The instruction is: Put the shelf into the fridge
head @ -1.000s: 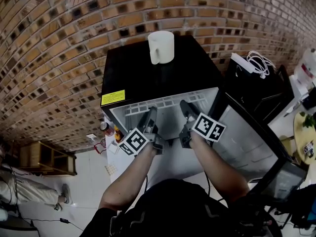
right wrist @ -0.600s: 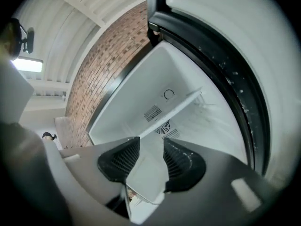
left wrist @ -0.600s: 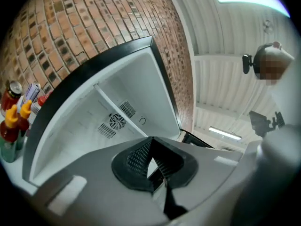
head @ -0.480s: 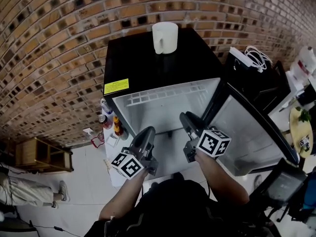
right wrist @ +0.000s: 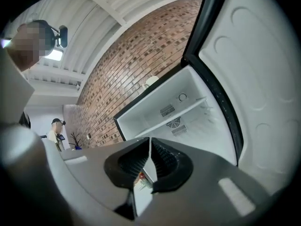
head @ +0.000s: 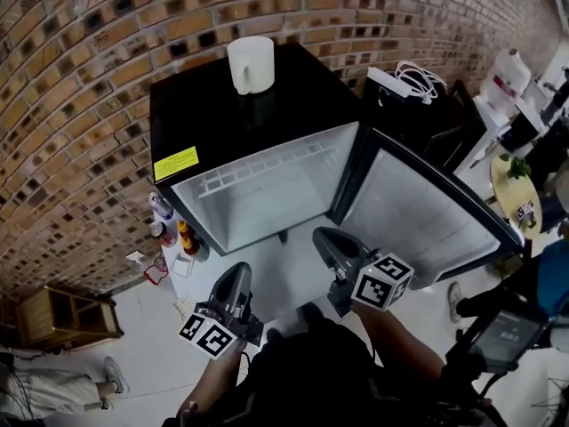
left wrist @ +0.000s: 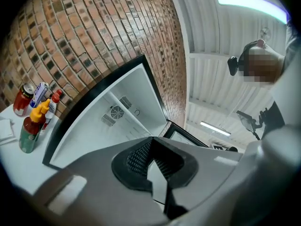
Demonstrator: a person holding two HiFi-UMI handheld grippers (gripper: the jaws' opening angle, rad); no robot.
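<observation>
a brick wall (head: 80,52) is being seen behind everything, and against it a black fridge (head: 249,118) is being kept standing, its door (head: 427,207) being held swung wide to the right so that the white interior is being left exposed. inside, the shelf (right wrist: 181,108) is being carried across the compartment from one side wall to the other, in the upper part, just below a round knob on the back wall. it is being read as level and seated, though its side supports are too small to be checked.

the task is therefore being judged as done or all but done, since the shelf is being shown in the fridge and in neither claw. at most a shutting of the door is being left, and that is not being asked for by the task sentence.

the left gripper (left wrist: 151,145) is being held in front of the opening, well apart from the fridge, with its pads pressed together on nothing. the right gripper (right wrist: 150,145) is being held likewise. its jaws have just been closing and are being shown all but together, with nothing between them.

a white mug (head: 251,63) is being left on the fridge's top, and a few bottles (head: 169,231) are being left just beside its left wall.
</observation>
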